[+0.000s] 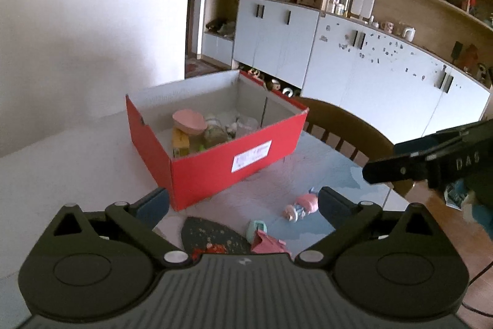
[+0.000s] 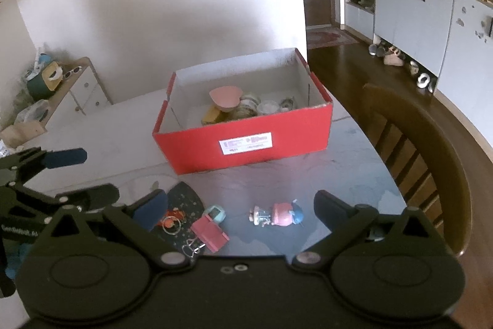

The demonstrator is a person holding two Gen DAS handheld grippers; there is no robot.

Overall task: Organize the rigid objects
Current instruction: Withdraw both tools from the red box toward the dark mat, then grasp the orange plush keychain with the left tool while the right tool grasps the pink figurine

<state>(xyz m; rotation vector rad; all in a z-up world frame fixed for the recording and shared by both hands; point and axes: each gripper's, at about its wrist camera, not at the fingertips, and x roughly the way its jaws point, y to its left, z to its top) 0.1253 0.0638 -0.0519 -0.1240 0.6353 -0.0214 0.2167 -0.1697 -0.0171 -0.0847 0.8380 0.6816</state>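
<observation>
Left wrist view: the left gripper (image 1: pixel 243 205) has its jaws spread wide, grasping nothing. Beyond it on the desk (image 1: pixel 61 168) stands a red box (image 1: pixel 228 165) with a pink bowl (image 1: pixel 188 121) and other items inside. A figurine (image 1: pixel 300 205) lies on the desk between the fingertips.

Right wrist view: the right gripper (image 2: pixel 240 207) is likewise released and empty above the figurine (image 2: pixel 275 213). A pink toy (image 2: pixel 209 233) lies just left of it, with the box (image 2: pixel 246 144) behind.

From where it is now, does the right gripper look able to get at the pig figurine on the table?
Probably yes: the right gripper is open, and the pig figurine lies alone on bare table between its fingers, with nothing over it.
</observation>
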